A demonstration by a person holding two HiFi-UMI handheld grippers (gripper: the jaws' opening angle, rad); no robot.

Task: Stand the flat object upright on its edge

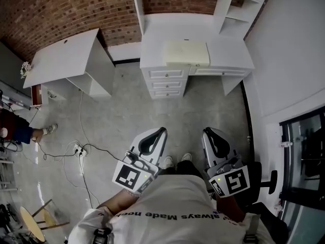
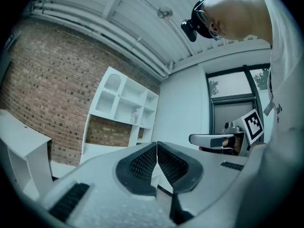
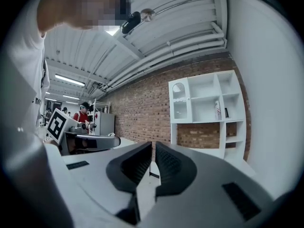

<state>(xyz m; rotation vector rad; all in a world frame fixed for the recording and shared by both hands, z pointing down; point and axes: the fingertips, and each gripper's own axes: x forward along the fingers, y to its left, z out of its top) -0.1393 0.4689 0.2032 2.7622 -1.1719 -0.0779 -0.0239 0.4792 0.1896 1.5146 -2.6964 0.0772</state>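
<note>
Left tongs [image 1: 161, 131] and right tongs [image 1: 208, 132]: both closed, empty, held level, well short of the counter [image 1: 228, 55] carrying the cream board [image 1: 186, 53].

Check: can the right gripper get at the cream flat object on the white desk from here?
Probably not yet. The cream flat object lies on the white desk, across the floor from the right gripper, held by the person's body. Nothing blocks the way; stepping closer should do.

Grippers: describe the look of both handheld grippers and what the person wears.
Both the left gripper and the right gripper are pale grey moulded shells with black, textured jaw pads. Each carries a white cube printed with black square markers. The person wears a white shirt with dark lettering.
</note>
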